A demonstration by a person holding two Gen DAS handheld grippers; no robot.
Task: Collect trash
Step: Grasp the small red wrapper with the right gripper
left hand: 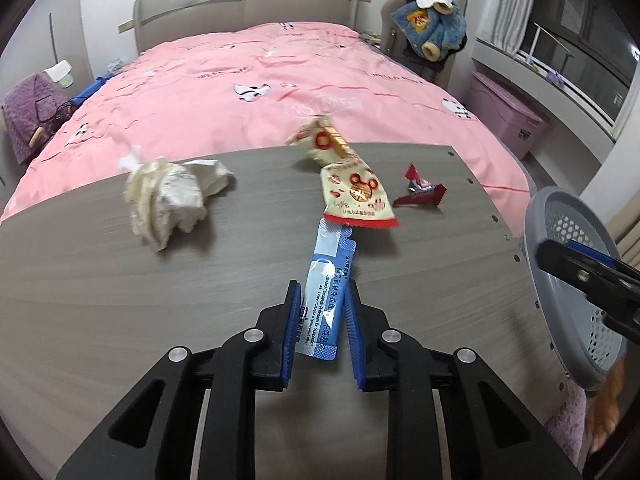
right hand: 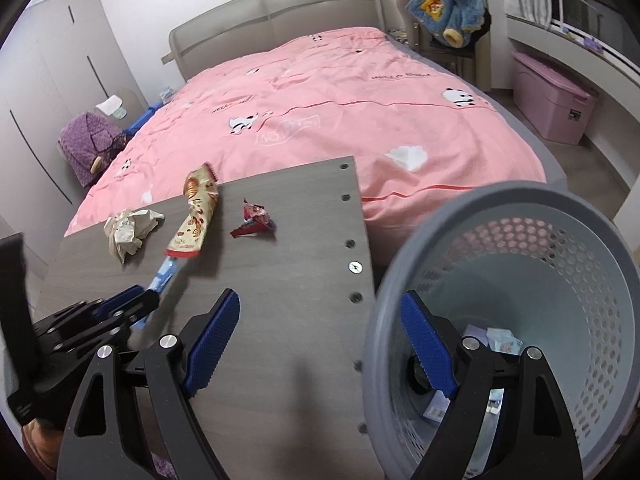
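From my left wrist camera, my left hand-held gripper [left hand: 320, 312] sits low over the grey wood-grain tabletop [left hand: 80, 280], its blue pads set narrowly either side of the long light-blue foil sachet [left hand: 326, 292]. The pads flank the sachet's near half; I cannot tell whether they are pressing it yet or a sliver short. The sachet lies flat, running away from me, and its far end touches the cream and red snack wrapper [left hand: 352, 188]. Left of that, toward the far left edge, lies a crumpled white paper wad [left hand: 168, 200]; toward the far right corner, a small red candy wrapper [left hand: 420, 192]. The grey perforated plastic basket [left hand: 560, 280] stands off the right edge.

I judge the sachet light, thin and slick, likely to buckle or slide if pinched at a tip, so the middle of its width, where I am now, looks the best hold. The paper wad should be soft and springy, easy to take across its bulk.

From my right wrist camera, my right hand-held gripper [right hand: 320, 340] stands wide open, holding nothing, one finger over the tabletop's right edge and the other inside the basket's rim [right hand: 400, 240]. A few scraps already lie on the basket's floor. The sachet shows only as a blue strip [right hand: 166, 272] running into the left gripper near the left edge, with the snack wrapper beyond it.
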